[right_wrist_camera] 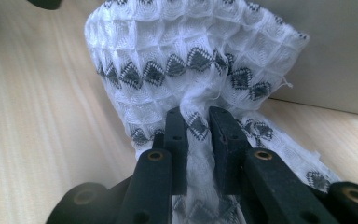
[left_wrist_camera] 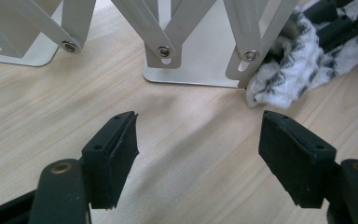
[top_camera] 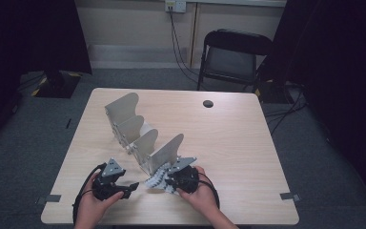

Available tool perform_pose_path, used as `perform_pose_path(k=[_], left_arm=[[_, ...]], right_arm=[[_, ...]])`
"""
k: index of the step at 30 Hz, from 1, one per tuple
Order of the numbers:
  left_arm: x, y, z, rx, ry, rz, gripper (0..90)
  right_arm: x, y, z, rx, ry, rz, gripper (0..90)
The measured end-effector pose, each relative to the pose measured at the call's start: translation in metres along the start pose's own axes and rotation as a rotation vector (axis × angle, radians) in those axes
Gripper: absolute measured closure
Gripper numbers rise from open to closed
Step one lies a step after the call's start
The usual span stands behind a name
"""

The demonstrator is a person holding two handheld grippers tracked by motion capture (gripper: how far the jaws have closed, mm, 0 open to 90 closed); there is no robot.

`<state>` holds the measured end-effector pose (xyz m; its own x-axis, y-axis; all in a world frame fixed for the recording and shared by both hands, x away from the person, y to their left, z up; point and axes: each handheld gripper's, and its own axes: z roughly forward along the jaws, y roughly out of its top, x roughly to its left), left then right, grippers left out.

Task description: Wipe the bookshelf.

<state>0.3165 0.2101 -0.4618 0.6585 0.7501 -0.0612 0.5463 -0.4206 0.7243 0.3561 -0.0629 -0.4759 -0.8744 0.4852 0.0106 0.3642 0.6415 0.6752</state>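
Pinching a fold of the white cloth (right_wrist_camera: 191, 70), your right gripper (right_wrist_camera: 198, 126) has its jaws drawn tight on the fabric, the black diamond pattern bunching up between the pads. In the high view that right gripper (top_camera: 169, 180) sits just in front of the near end of the folding rack (top_camera: 138, 131), with the cloth (top_camera: 156, 180) gathered against the rack's nearest plate and resting on the table (top_camera: 233, 143). Your right hand (top_camera: 198, 193) wraps the gripper from the near side.

Your left gripper (left_wrist_camera: 198, 140) stands with its jaws wide apart and nothing between them, only bare wood below. It faces the rack's hinged side (left_wrist_camera: 168, 37), and the cloth (left_wrist_camera: 289, 74) shows at the rack's near corner, touching the end plate, with the other gripper's black fingers on it. In the high view the left gripper (top_camera: 128, 187) lies just near of the rack's front end, a little apart from the cloth, held by your left hand (top_camera: 95, 202).

Beyond the rack's far end, past the table edge, a black folding chair (top_camera: 233, 57) stands.
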Motion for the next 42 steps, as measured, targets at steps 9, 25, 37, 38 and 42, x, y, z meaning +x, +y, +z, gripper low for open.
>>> perform_pose_path(k=[9, 25, 37, 38, 42], left_arm=[[0.000, 0.000, 0.000, 0.006, 0.001, 0.009, 28.0], [-0.008, 0.002, 0.001, -0.006, -0.016, 0.022, 28.0], [-0.016, 0.004, 0.001, -0.010, -0.030, 0.036, 28.2], [-0.016, 0.004, 0.001, -0.009, -0.029, 0.036, 28.2], [-0.016, 0.005, 0.000, -0.011, -0.024, 0.038, 28.4]], right_arm=[[-0.031, -0.007, -0.011, 0.002, -0.078, 0.080, 77.7], [-0.075, -0.018, -0.031, -0.001, -0.233, 0.212, 77.5], [-0.050, -0.036, -0.062, -0.016, -0.135, 0.123, 77.2], [-0.047, -0.037, -0.063, -0.016, -0.126, 0.118, 77.2], [-0.030, -0.042, -0.066, -0.017, -0.074, 0.096, 77.2]])
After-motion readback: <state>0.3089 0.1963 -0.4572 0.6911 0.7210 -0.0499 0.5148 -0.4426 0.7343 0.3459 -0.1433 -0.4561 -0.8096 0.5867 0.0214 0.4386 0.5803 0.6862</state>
